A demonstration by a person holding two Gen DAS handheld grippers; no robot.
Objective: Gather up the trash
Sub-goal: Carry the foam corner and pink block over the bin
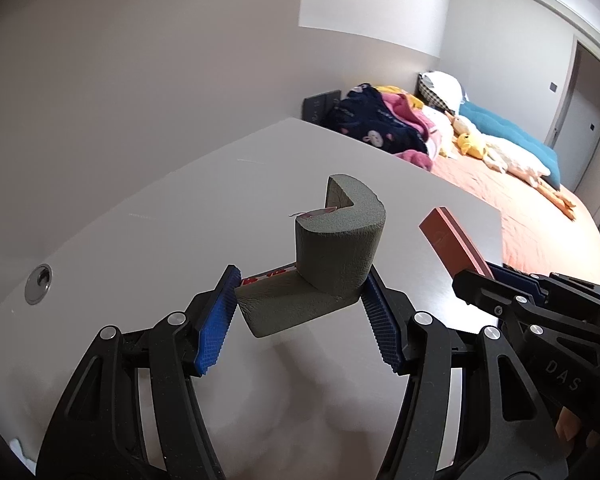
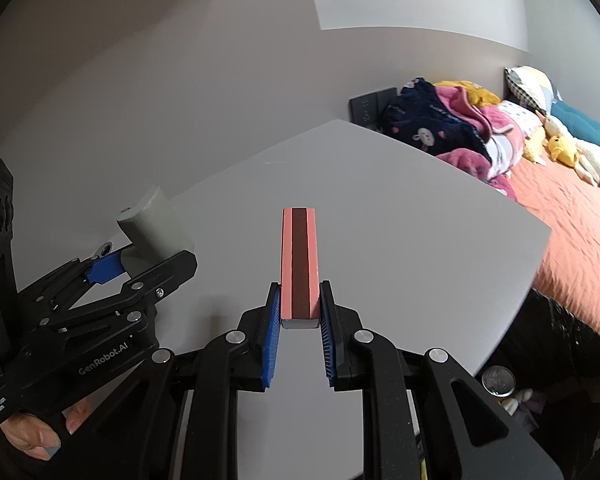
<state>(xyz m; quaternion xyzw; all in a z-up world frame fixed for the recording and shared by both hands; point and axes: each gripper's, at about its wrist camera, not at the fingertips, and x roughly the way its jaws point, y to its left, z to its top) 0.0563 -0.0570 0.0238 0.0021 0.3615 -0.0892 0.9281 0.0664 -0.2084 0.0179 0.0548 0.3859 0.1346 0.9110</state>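
Above the white bench (image 1: 148,216), the left gripper (image 1: 298,312) clamped a grey foam corner guard (image 1: 332,256) between half-spread blue pads, while the right gripper (image 2: 299,322), nearly closed, pinched a slim pink-and-brown box (image 2: 299,264). An orange bed (image 2: 580,232) lay beyond.

the right tongs (image 2: 300,308) clamp a pink-and-brown box (image 2: 299,260) above the white table (image 2: 400,220), left tongs (image 2: 140,258) alongside gripping grey foam (image 2: 154,224).

My left gripper (image 1: 298,312) and right gripper (image 2: 299,330): black linkage frames, silver rivets, ribbed blue pads (image 1: 214,330), white "GenRobot.AI" lettering
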